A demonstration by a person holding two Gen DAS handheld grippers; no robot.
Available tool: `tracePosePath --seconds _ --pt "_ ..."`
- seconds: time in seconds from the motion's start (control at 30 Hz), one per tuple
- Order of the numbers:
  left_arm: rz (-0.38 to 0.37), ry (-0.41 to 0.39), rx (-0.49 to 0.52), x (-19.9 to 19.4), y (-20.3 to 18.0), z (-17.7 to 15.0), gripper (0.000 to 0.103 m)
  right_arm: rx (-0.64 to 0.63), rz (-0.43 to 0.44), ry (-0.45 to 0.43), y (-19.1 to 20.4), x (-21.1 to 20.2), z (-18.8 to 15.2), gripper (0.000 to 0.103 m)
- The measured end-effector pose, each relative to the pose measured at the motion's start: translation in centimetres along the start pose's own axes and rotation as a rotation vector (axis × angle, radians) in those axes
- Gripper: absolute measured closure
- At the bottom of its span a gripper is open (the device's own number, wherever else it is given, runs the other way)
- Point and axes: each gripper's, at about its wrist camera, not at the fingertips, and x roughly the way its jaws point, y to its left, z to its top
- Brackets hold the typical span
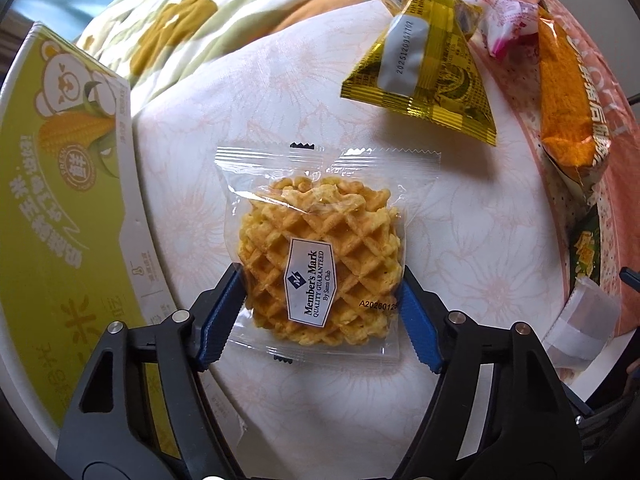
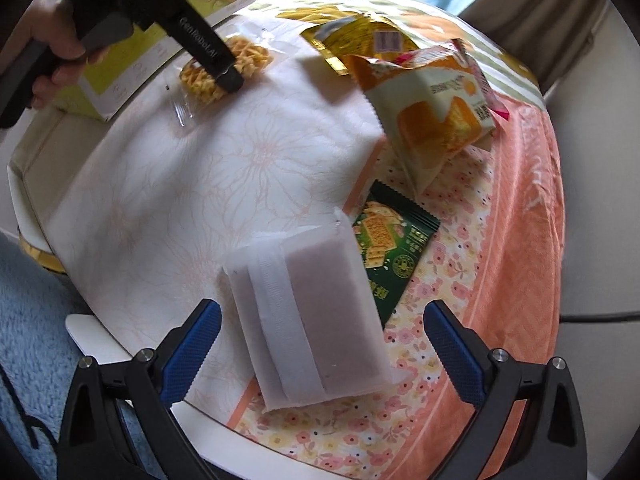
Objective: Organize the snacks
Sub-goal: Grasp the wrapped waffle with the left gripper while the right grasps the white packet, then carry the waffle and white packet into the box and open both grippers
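- Left tool point(image 1: 322, 280): pointed straight down, blue pads at both side edges of waffle packet point(image 1: 316, 260), touching wrapper; firm pinch not confirmable.
- Waffle packet: flat on white floral cloth point(image 1: 460, 220), beside green corn box point(image 1: 68, 184).
- Right tool point(image 2: 322, 344): spread wide, nothing pinched; white packet point(image 2: 312, 320) between fingers, long axis running away from tool.
- Green packet point(image 2: 394, 240): partly hidden under white packet; print illegible.

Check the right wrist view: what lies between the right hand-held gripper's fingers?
A pale white snack packet lies between the fingers of the right hand-held gripper, the pads standing clear of it. Its far edge overlaps a green cracker packet.
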Motion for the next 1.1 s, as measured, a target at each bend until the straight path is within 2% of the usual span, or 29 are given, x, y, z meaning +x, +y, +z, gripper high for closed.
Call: tracePosePath --seconds 0.07,0.13,0.4,0.53,0.87,1.1 --pt "-0.009 -0.006 0.006 0.1 0.0 -0.2 0.031 0.0 0.016 -0.002 0.1 0.4 -0.1 0.006" --pt "-0.014 -0.008 0.004 -0.1 -0.2 -0.6 0.032 -0.009 0.026 0.008 0.3 0.8 -0.1 0.015" --pt "-0.05 -0.023 -0.014 -0.5 -0.6 -1.6 0.032 -0.059 0.01 0.032 1.2 2.0 -0.7 0.029" --pt "-0.053 -0.037 -0.025 -1.4 -0.9 -2.3 0.032 -0.085 0.003 0.025 1.9 1.8 -0.9 0.041" --pt "-0.085 -0.117 -0.102 -6.0 -0.8 -3.9 0.032 -0.04 0.019 -0.005 -0.2 -0.7 -0.4 0.042" --pt "-0.096 -0.227 -0.209 -11.6 0.4 -5.7 0.032 -0.009 -0.006 -0.088 -1.5 -5.5 2.5 0.042"
